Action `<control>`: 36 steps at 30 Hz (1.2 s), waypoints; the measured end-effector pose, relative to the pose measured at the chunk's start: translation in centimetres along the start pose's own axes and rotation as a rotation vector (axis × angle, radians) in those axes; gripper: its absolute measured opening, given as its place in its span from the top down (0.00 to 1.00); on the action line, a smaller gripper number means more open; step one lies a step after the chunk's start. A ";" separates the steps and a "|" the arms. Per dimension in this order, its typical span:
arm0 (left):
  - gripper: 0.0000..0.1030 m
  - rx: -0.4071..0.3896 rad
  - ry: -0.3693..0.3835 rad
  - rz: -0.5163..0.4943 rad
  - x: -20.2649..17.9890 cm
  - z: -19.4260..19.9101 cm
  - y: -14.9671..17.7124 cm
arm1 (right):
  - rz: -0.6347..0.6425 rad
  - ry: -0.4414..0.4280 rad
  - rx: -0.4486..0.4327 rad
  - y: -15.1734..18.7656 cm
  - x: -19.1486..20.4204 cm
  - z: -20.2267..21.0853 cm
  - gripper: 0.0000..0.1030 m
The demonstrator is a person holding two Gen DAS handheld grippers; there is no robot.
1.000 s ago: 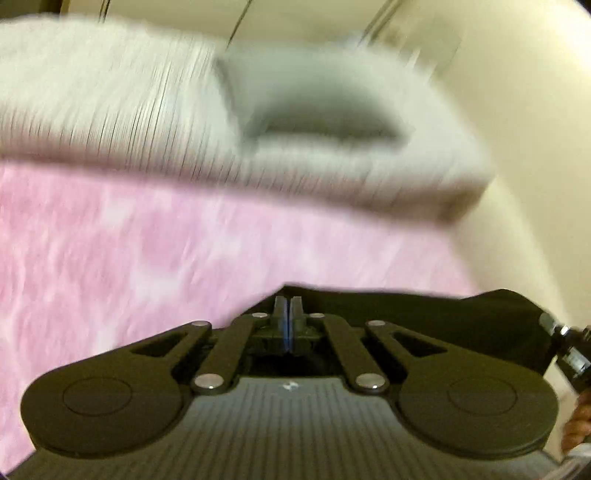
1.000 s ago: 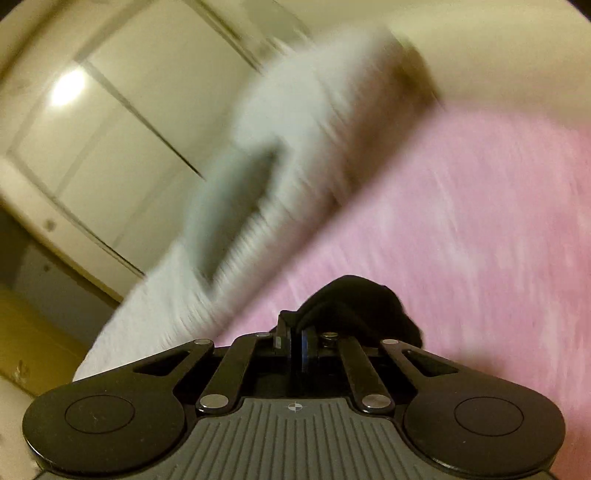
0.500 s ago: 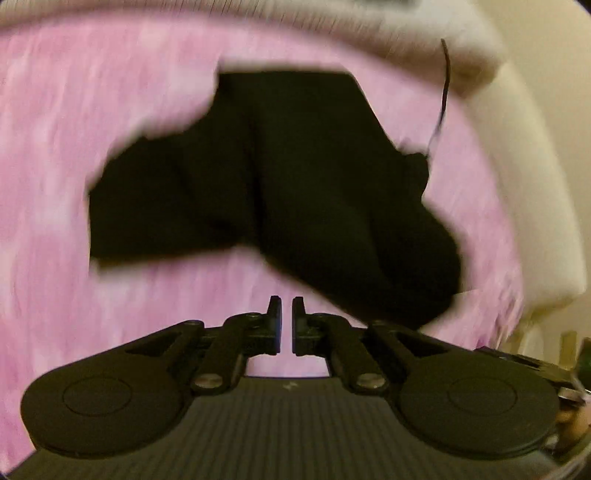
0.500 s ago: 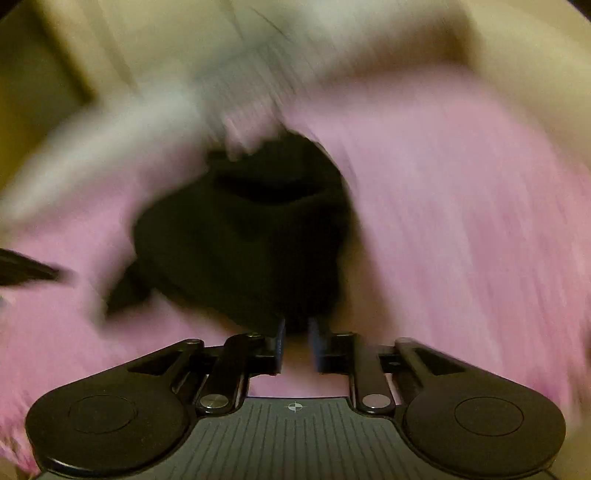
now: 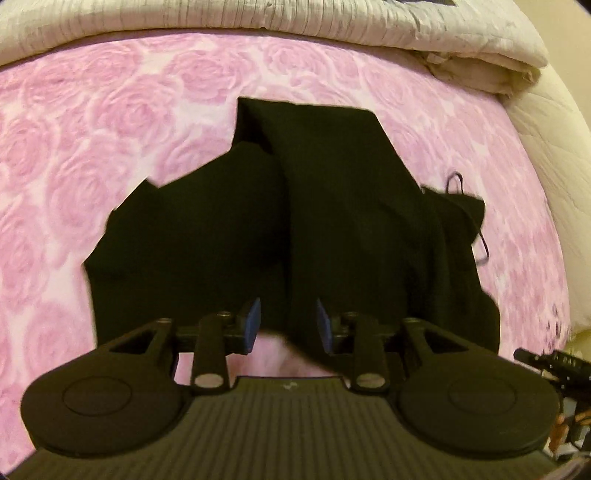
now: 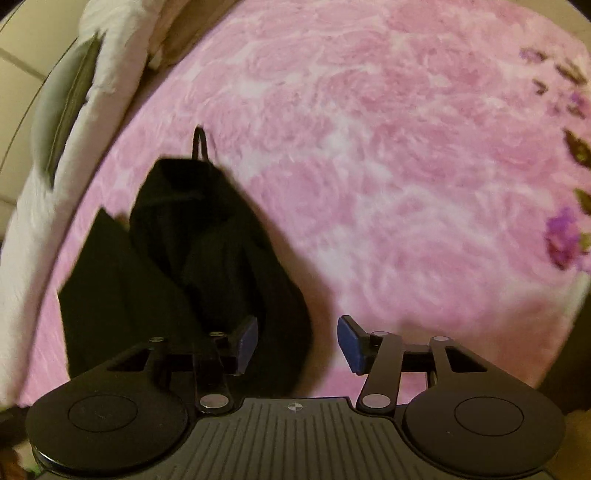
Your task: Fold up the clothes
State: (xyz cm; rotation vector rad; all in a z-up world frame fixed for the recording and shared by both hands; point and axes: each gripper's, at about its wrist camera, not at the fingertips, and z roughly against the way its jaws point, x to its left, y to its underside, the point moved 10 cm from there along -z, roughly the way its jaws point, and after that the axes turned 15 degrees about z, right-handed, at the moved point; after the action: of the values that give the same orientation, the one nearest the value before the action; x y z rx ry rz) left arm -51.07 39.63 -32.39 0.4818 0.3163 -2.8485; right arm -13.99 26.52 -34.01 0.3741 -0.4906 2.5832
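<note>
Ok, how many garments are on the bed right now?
1: a black garment lying crumpled on the pink bedspread, just ahead of both open grippers. More could be hidden out of frame.

Pink rose-print bedspread (image 5: 110, 129); pale quilt (image 5: 332, 22) bunched behind (far edge).

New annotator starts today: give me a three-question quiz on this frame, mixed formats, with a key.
1. True or false: the left gripper is shut on the black garment.
2. Multiple choice: the black garment lies on A) a pink rose-patterned blanket, B) a wooden table, C) a tiled floor.
3. Fill in: the right gripper is ____ (open or shut).

Key: 1 false, its jaws stand apart with cloth between them; 2 A; 3 open.
</note>
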 end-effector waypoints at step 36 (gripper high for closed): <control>1.00 0.003 0.064 0.358 19.4 10.7 12.2 | 0.082 0.065 0.150 2.7 0.4 -3.4 0.90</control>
State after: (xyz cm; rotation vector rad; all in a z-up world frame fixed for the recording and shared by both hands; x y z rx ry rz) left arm -68.84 21.62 -31.29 0.5684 0.2115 -2.4909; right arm -16.31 25.83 -37.70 0.3256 -0.2955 2.7107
